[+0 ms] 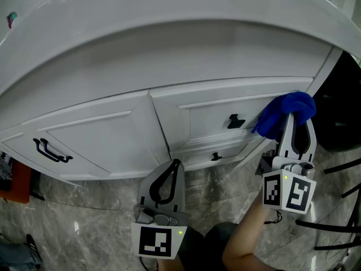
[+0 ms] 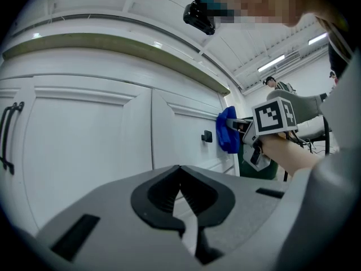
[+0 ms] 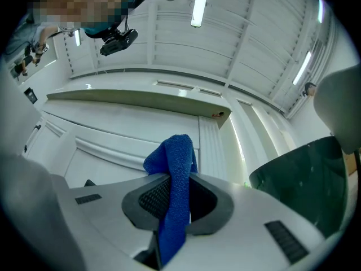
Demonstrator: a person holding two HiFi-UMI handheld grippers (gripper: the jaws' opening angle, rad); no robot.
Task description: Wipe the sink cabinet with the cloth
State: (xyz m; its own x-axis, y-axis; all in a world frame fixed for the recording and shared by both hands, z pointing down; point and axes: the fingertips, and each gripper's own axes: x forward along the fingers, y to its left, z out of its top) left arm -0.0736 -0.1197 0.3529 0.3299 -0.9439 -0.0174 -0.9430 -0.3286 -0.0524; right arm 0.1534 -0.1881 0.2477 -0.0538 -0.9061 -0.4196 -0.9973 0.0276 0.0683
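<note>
Cabinet: right hand-held gripper clamps cloth (blue).

Strip lights glare overhead; edges seem fisheye-warped.

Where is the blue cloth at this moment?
The blue cloth is at the head view's right, clamped in the right gripper, up by the sink cabinet's drawer front, just right of its black knob.

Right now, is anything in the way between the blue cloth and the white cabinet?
No, nothing visible. The right gripper is shut on the blue cloth, which looks right up against a drawer front of the sink cabinet, just beside the black knob.
</note>
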